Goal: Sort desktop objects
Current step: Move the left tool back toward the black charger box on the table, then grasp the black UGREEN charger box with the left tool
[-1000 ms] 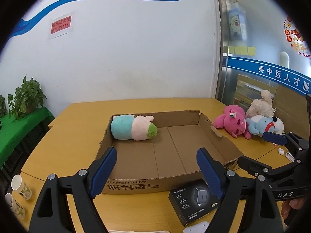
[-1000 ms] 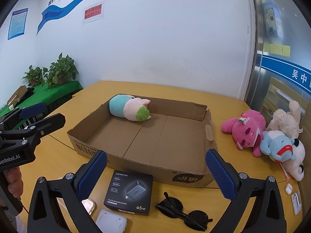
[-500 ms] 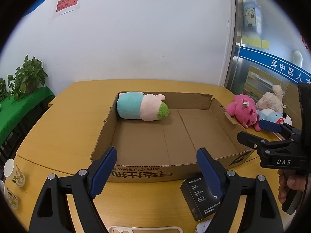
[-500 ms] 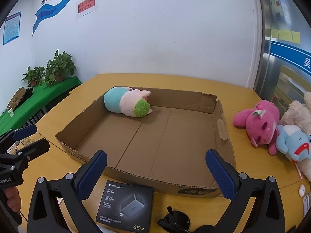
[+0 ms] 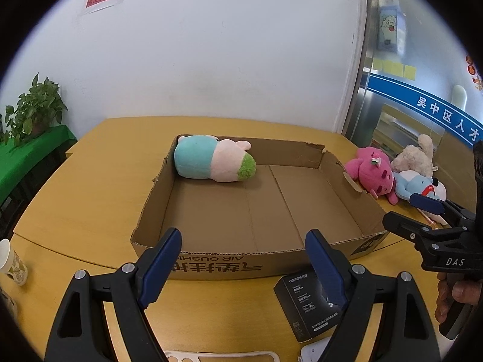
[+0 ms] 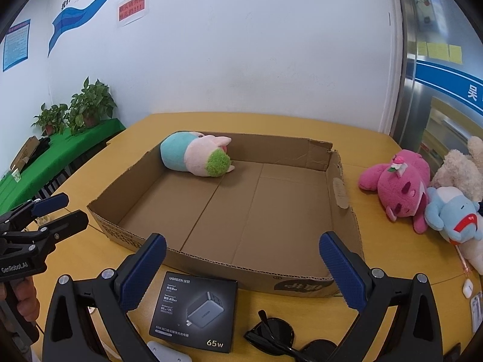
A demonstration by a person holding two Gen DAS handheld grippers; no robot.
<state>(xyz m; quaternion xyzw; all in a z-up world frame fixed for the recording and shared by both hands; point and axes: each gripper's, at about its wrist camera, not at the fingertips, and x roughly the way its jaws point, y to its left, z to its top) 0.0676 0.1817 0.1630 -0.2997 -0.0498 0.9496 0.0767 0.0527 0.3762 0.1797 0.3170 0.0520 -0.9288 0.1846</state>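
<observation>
Right wrist — box (image 6: 344, 193) rim (torn corner)

You see a matt corrugated cardboard tray (image 6: 344, 193), fuzzy cloth plush toys (image 6: 401, 184), and a smooth wooden table (image 5: 90, 181).

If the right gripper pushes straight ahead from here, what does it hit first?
Most likely the near wall of the cardboard box, which lies between the open right gripper fingers just ahead. The black charger box sits lower, below that line. Depth is hard to judge in the fisheye view.
</observation>
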